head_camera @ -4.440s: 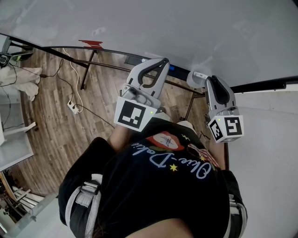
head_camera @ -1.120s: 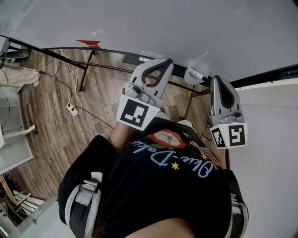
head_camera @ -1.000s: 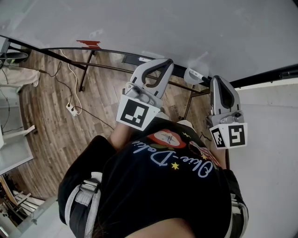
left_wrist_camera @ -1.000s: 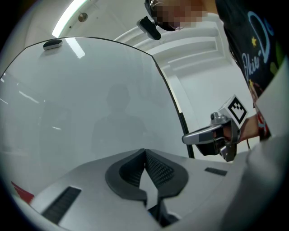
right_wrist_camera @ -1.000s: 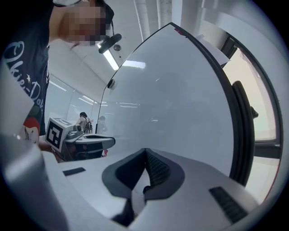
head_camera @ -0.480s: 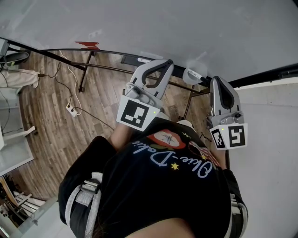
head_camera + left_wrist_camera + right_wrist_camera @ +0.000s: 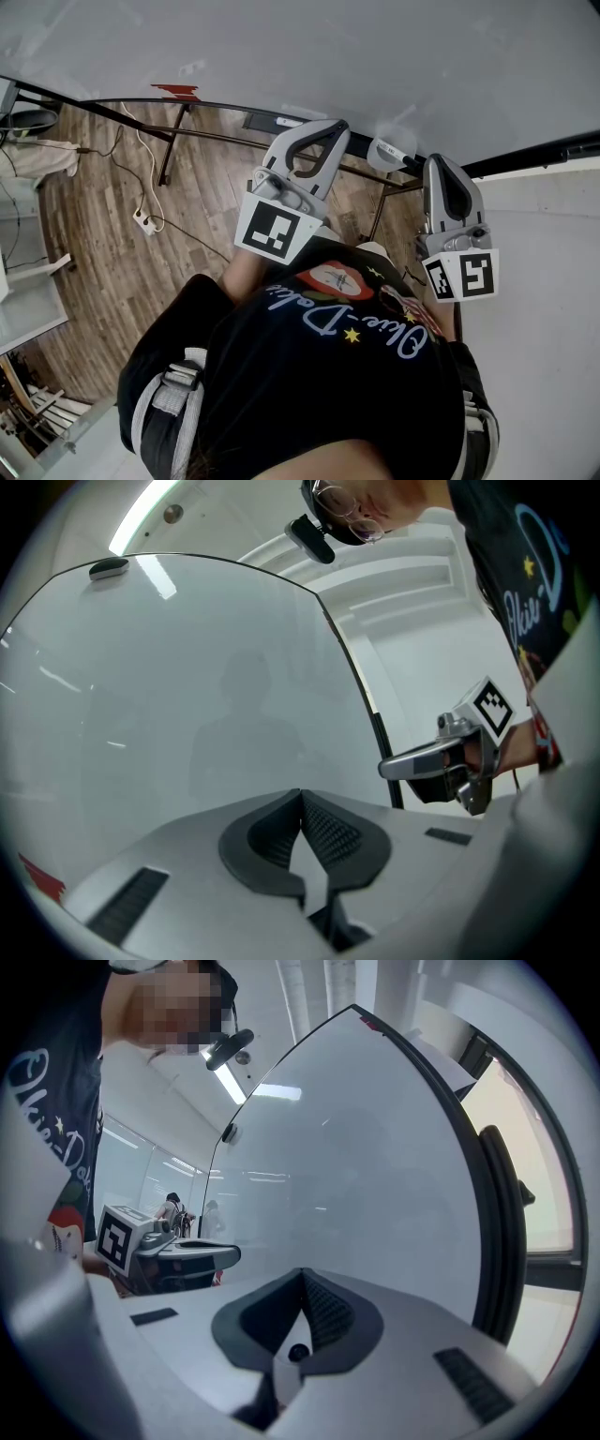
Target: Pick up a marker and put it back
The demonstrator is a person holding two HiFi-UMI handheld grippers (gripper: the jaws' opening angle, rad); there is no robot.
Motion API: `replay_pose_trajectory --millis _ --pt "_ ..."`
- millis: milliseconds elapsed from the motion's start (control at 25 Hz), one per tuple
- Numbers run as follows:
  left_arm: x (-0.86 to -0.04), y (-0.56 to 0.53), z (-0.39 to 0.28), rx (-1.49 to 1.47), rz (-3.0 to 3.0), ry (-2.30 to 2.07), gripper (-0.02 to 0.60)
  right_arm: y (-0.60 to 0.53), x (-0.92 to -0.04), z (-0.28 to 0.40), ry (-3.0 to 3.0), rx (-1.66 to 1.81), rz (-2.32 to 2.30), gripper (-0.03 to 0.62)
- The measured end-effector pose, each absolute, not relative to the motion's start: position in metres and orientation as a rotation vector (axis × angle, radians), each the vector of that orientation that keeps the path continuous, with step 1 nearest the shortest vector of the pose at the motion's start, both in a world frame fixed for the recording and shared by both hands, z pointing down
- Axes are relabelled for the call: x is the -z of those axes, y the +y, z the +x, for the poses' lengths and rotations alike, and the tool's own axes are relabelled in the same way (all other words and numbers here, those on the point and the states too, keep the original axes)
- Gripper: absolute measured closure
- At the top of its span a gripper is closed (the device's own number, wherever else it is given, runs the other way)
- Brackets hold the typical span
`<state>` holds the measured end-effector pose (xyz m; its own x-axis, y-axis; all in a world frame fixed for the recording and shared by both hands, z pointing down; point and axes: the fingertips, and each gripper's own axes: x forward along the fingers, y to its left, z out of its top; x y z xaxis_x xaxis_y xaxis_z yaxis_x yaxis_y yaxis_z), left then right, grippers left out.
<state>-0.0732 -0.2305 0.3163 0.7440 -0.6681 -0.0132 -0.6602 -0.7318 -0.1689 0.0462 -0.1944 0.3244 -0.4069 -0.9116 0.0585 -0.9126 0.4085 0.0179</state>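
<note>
The marker (image 7: 388, 152), a white cylinder at the whiteboard's (image 7: 394, 56) lower rail between the two claw tips, was partly hidden and hard to make out. The left claw (image 7: 301, 795) and the right claw (image 7: 301, 1273) were held level, side by side, toward the glossy board, each pressed shut on nothing, though a small dark spot (image 7: 298, 1352) at the right one's root could not be identified. Their ribbed dark pads (image 7: 328, 834) were set in smooth grey plastic.
</note>
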Motion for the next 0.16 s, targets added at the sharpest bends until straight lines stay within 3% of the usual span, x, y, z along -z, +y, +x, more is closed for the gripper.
replay_pose_trajectory --millis 160 --pt "-0.3174 -0.2321 -0.0708 0.065 -2.783 1.068 0.578 -0.1959 -0.3257 0.0476 -2.588 -0.028 1.675 0.594"
